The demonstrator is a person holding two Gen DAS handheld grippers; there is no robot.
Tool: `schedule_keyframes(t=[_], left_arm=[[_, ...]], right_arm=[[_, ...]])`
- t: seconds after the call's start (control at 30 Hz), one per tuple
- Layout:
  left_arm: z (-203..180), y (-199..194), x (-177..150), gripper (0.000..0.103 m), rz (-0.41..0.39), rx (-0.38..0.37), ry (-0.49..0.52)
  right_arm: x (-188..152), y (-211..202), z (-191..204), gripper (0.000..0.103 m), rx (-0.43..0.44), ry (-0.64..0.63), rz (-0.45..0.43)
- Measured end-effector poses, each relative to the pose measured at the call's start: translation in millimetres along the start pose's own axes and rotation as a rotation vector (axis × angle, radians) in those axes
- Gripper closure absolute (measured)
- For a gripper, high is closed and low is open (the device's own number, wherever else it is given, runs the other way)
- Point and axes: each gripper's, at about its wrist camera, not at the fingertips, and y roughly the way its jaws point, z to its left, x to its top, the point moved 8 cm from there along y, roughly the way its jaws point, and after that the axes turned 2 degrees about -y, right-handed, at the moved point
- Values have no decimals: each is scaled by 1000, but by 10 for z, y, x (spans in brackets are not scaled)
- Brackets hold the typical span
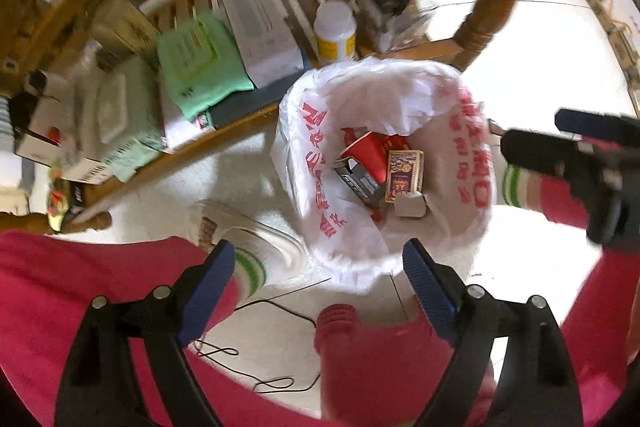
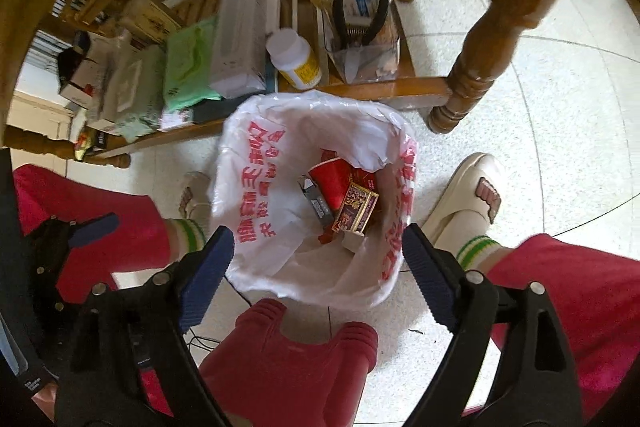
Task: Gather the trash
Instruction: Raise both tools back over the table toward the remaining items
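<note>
A bin lined with a white plastic bag (image 1: pixel 312 131) (image 2: pixel 248 163) with red print stands on the floor right below both grippers. Inside lie a red paper cup (image 1: pixel 368 151) (image 2: pixel 332 179), a printed cardboard box (image 1: pixel 402 175) (image 2: pixel 356 211) and a dark pack (image 1: pixel 358 183) (image 2: pixel 318 205). My left gripper (image 1: pixel 318 247) hangs over the bin's near rim, open, nothing between its blue pads. My right gripper (image 2: pixel 318 233) hangs over the bin too, open and empty. Each shows at the edge of the other's view: the right gripper (image 1: pixel 536 131), the left gripper (image 2: pixel 76 227).
Behind the bin runs a wooden table's low shelf (image 2: pixel 360 87) crowded with boxes, a green pack (image 1: pixel 200 63), a white bottle (image 1: pixel 334 31) and pliers (image 2: pixel 360 11). A table leg (image 2: pixel 468 79) stands to its right. The person's red-trousered legs, slippers (image 2: pixel 472 191) and a red stool (image 2: pixel 288 347) flank the bin.
</note>
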Motion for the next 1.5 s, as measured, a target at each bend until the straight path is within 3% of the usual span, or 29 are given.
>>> schedule_keyframes(t=[0.1,0.33,0.43,0.63,0.77,1.03,1.17,1.5], left_arm=[[44,-429,-3,19,-77,14,54],[491,-1698,301,14,-306,173,215],[757,-2252,500,14,-365,242,254],[943,-3162,737,10,-448,165,309],[981,-3473,849,9,-499,189,408],[1004,-3311,933,9,-458,245,599],[1010,-3095,964,9,-419,260,674],[1023,-2480,1183,9,-331,206,773]], right_arm=[[43,-431,59,19,-20,-50,-73],[364,-1650,354,15,-141,-272,-285],[533,-2212,614,13,-211,-406,-380],[760,-2999,1060,11,-162,-536,-474],[871,-3345,1310,10,-121,-594,-508],[1147,-3599,1621,10,-137,-694,-511],[1262,-3500,1726,10,-159,-750,-473],[1472,-3004,1990,10,-142,-879,-361]])
